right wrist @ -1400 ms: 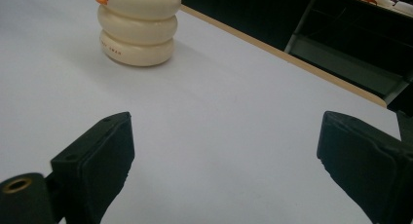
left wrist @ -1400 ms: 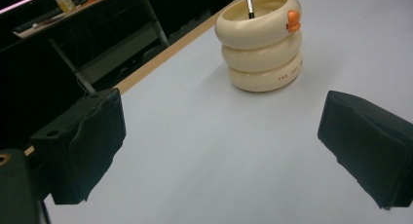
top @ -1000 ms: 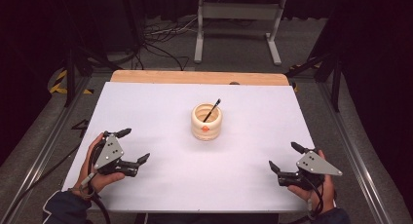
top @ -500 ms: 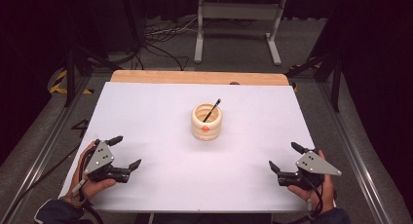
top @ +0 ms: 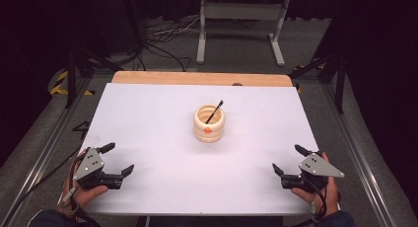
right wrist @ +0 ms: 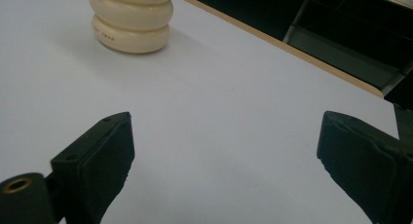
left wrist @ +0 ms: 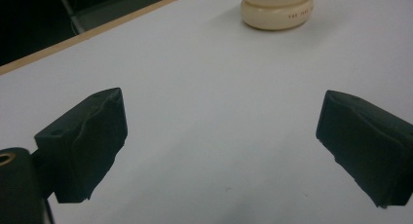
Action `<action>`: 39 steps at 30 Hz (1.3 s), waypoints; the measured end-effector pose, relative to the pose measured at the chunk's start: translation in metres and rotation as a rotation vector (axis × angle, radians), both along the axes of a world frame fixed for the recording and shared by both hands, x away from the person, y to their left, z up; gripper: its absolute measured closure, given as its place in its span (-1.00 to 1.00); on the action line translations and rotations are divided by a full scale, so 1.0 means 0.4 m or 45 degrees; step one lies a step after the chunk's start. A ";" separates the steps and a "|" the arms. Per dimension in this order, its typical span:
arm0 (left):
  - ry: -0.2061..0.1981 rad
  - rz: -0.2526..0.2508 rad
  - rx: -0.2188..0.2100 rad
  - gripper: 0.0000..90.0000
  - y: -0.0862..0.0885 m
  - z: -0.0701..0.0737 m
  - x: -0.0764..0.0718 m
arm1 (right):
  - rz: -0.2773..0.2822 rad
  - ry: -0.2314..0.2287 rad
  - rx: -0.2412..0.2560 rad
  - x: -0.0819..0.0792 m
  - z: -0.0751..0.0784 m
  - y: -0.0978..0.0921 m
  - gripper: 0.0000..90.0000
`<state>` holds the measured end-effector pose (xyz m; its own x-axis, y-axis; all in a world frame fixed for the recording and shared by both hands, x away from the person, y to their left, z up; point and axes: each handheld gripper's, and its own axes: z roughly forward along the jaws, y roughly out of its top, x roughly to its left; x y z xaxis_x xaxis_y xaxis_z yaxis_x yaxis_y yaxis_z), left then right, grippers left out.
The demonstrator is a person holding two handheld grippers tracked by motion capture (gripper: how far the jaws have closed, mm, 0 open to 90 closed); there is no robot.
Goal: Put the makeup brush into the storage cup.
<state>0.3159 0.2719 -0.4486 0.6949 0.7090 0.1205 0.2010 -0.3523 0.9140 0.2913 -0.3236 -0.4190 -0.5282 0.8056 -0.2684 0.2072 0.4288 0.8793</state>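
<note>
A cream ribbed pot (top: 208, 123) stands upright near the middle of the white table (top: 162, 118), with a dark stick (top: 214, 111) leaning out of it and an orange mark on its front. The pot's base (left wrist: 276, 13) sits at the top of the left gripper view, and the pot (right wrist: 131, 24) is at the upper left of the right gripper view. My left gripper (top: 117, 159) rests open near the front left corner, nothing between its jaws. My right gripper (top: 290, 159) stands open near the front right corner, also empty. Both are far from the pot.
A wooden strip (top: 197, 79) runs along the table's far edge. Beyond it a grey metal stand (top: 241, 19) and loose cables (top: 162, 39) lie on the dark floor. Metal rails (top: 54, 138) flank the table on both sides.
My left gripper has drawn back toward the front left corner of the table. The right gripper and the pot have stayed where they were.
</note>
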 end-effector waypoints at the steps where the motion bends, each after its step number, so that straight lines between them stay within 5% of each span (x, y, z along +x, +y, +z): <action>1: -0.002 0.000 0.005 -0.88 0.001 0.000 -0.001 | 0.000 -0.003 0.005 -0.001 0.002 0.000 -0.85; 39: -0.001 -0.031 0.012 -0.87 -0.014 0.001 -0.001 | 0.023 -0.007 -0.005 -0.001 0.002 0.006 -0.84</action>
